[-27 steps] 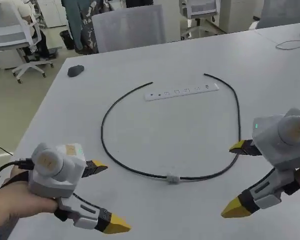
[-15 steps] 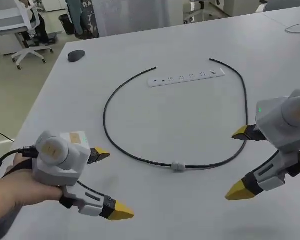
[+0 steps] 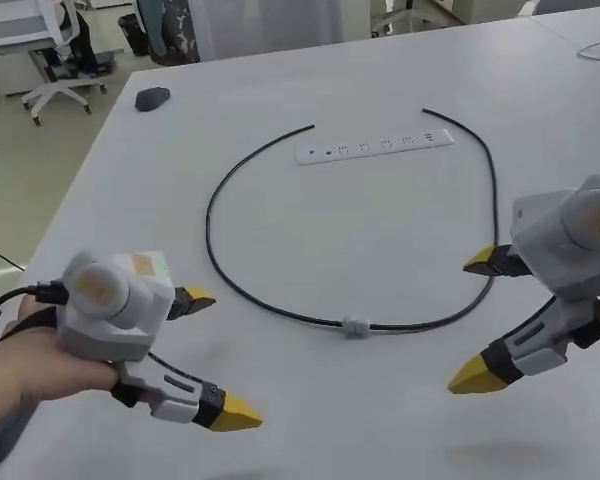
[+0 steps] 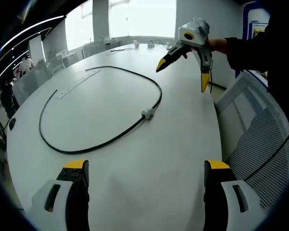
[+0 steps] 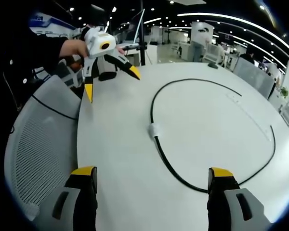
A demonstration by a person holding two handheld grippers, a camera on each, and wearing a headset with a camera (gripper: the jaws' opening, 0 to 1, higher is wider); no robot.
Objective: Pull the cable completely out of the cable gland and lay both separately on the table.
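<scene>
Right now I am holding the left gripper (image 3: 218,355) above the white table (image 3: 380,230), on the near left of the cable gland (image 3: 356,326), with its yellow-tipped jaws spread wide and nothing between them. I am holding the right gripper (image 3: 476,320) on the near right of the gland, its jaws likewise gaping wide and gripping nothing. Both are hanging clear of the gland, not touching it. The small pale gland is sitting on the tabletop with the black cable (image 3: 209,230) running through it. The cable is sweeping away from the gland on both sides in a big open loop, lying flat on the table. A white power strip (image 3: 375,148) is lying beyond the gland, by the loop's two free ends. A dark computer mouse (image 3: 152,98) is resting far beyond the gland to the left, near the table's edge.
</scene>
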